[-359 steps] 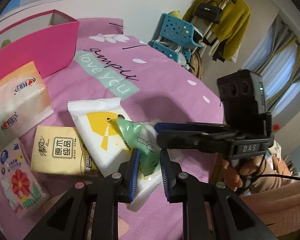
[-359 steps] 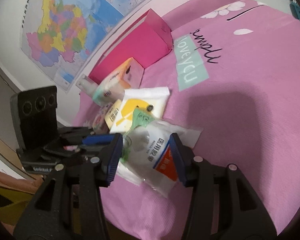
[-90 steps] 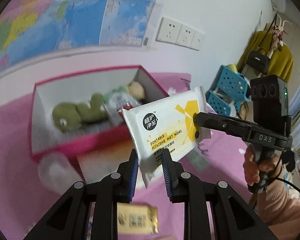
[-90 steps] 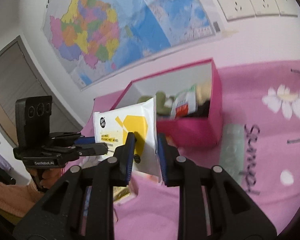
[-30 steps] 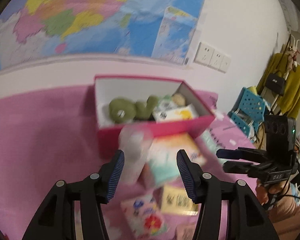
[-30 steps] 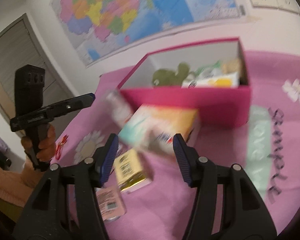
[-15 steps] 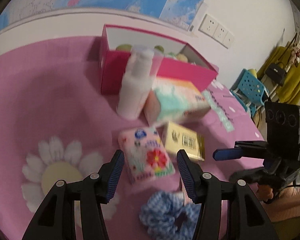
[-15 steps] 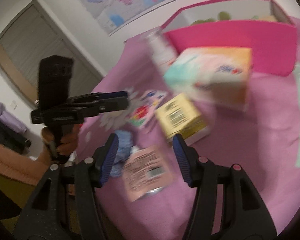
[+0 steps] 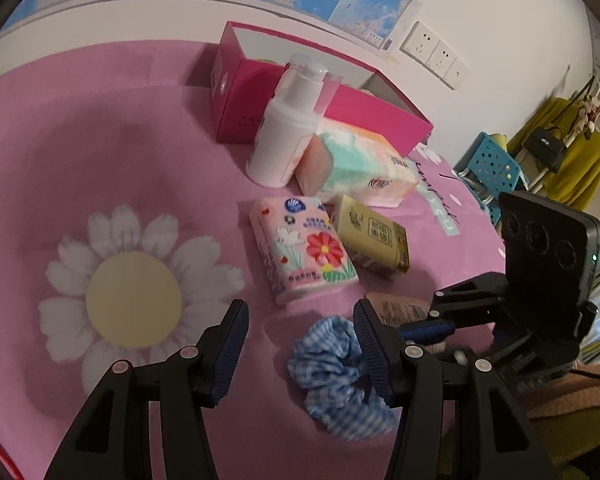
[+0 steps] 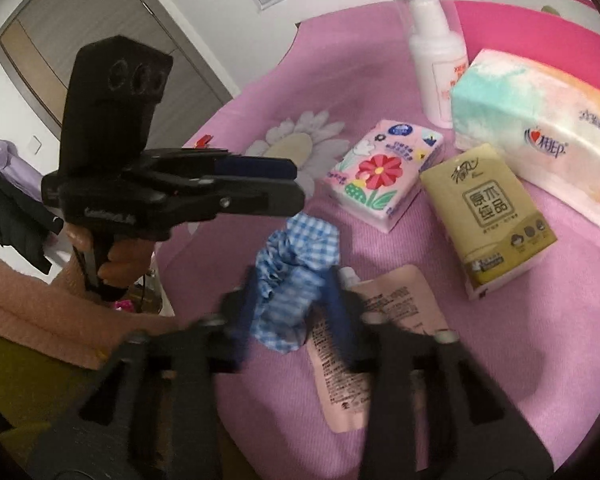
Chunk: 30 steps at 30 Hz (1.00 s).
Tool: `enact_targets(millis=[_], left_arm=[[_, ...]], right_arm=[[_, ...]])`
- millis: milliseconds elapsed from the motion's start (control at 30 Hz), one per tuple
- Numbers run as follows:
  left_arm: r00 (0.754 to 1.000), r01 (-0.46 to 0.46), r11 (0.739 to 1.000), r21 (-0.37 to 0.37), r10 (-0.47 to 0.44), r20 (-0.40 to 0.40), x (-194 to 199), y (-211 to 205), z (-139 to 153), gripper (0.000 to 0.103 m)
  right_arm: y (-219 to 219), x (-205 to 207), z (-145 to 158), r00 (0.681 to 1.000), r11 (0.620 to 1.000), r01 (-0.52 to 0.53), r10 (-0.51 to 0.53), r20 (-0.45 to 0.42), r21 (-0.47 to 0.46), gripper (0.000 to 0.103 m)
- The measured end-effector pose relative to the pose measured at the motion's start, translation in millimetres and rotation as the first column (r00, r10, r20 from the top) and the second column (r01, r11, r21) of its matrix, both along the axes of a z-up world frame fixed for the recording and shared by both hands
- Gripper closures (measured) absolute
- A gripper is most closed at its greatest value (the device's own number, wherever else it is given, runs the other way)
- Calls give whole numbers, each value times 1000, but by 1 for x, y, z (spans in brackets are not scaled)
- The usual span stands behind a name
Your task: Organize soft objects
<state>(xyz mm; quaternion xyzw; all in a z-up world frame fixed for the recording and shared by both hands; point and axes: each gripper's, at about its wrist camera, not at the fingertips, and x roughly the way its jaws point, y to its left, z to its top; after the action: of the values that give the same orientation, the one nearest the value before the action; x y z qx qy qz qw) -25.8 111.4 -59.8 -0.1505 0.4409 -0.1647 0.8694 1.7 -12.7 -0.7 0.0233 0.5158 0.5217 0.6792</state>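
Note:
A blue checked scrunchie lies on the pink bedspread near its front edge. My right gripper is closing with the scrunchie between its blurred blue pads, and the fabric fills the gap and touches both. My left gripper hangs open and empty just left of the scrunchie, its right finger over the fabric's edge. Behind lie a floral tissue pack, a yellow tissue pack and a large pastel tissue pack. A pink box stands at the back.
A white pump bottle stands in front of the pink box. A flat pink pouch lies right of the scrunchie, partly under my right finger. A person's hand and peach sleeve hold the left gripper. A blue basket stands beyond the bed.
Both grippers have swung down from the pink box toward the items at the bed's front. The right jaws have narrowed around the scrunchie. The left jaws keep the same width.

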Motion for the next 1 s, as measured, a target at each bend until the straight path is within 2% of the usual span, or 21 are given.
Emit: enact_targets(millis=[67, 333, 633, 667, 800, 900, 1000], left_arm=[[1000, 11, 1000, -20, -11, -9, -1, 2, -2, 48], [994, 107, 990, -90, -105, 24, -11, -3, 2, 48], [978, 192, 978, -79, -184, 100, 3, -25, 19, 49], [974, 203, 976, -73, -194, 115, 6, -27, 23, 50], [955, 227, 974, 3, -223, 196, 18, -41, 48, 64], [945, 237, 971, 37, -240, 224, 33, -48, 62, 71], [938, 248, 966, 72, -258, 232, 42, -51, 67, 72]], right_arm=[[-2, 3, 3, 1000, 1000, 7, -7, -1, 16, 92], [-24, 13, 25, 998, 990, 70, -69, -7, 121, 94], [-34, 28, 59, 993, 981, 84, -97, 70, 175, 95], [-35, 30, 64, 991, 980, 86, -102, 84, 178, 95], [-44, 44, 82, 981, 974, 108, -137, 140, 199, 96], [-47, 56, 93, 969, 969, 127, -167, 183, 211, 96], [-54, 67, 100, 960, 964, 150, -195, 199, 218, 96]])
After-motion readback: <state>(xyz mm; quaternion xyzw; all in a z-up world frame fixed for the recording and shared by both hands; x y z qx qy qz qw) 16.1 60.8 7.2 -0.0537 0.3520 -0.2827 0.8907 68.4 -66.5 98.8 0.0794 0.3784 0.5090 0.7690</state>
